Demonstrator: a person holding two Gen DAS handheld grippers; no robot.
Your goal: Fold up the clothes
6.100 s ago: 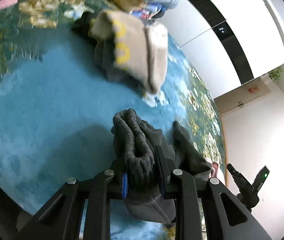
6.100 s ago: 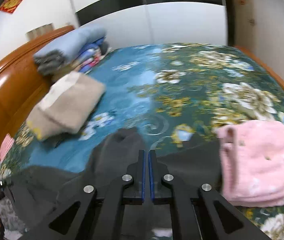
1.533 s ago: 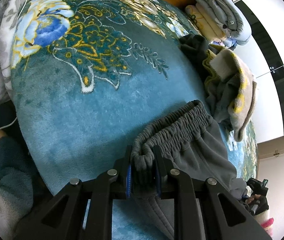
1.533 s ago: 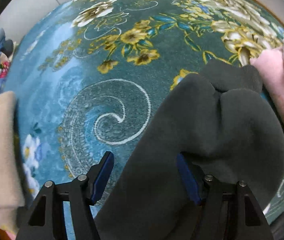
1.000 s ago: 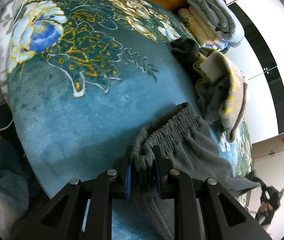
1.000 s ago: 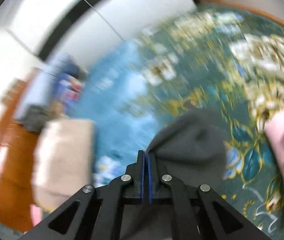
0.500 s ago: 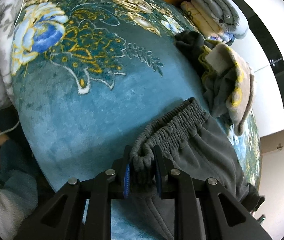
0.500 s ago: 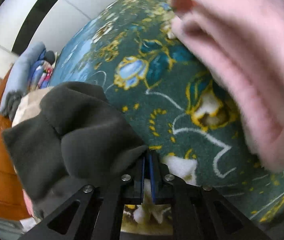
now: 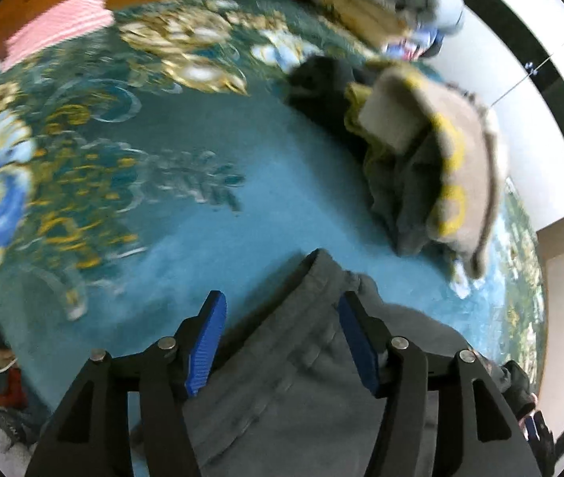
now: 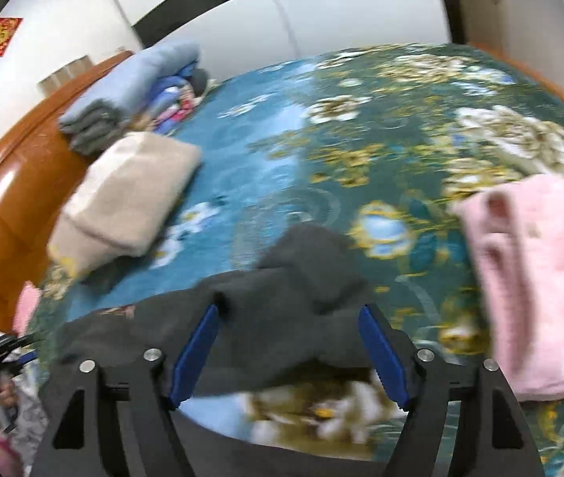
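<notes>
Dark grey sweatpants (image 9: pixel 302 361) lie on the teal flowered bed cover (image 9: pixel 186 214). In the left wrist view my left gripper (image 9: pixel 282 318) is open, its blue pads on either side of the waistband end without gripping it. In the right wrist view the leg ends of the pants (image 10: pixel 294 286) lie bunched between the blue pads of my right gripper (image 10: pixel 288 330), which is open. Both views are motion-blurred.
A folded beige garment with yellow marks (image 9: pixel 441 159) lies on other dark clothes; it also shows in the right wrist view (image 10: pixel 127 206). A pink fluffy garment (image 10: pixel 536 286) lies at right. Folded blankets (image 10: pixel 135 87) stack against the wooden headboard (image 10: pixel 12 183).
Both grippers have opened and let go of the sweatpants, which now lie on the bed. Both cameras have drawn back and tilted up.
</notes>
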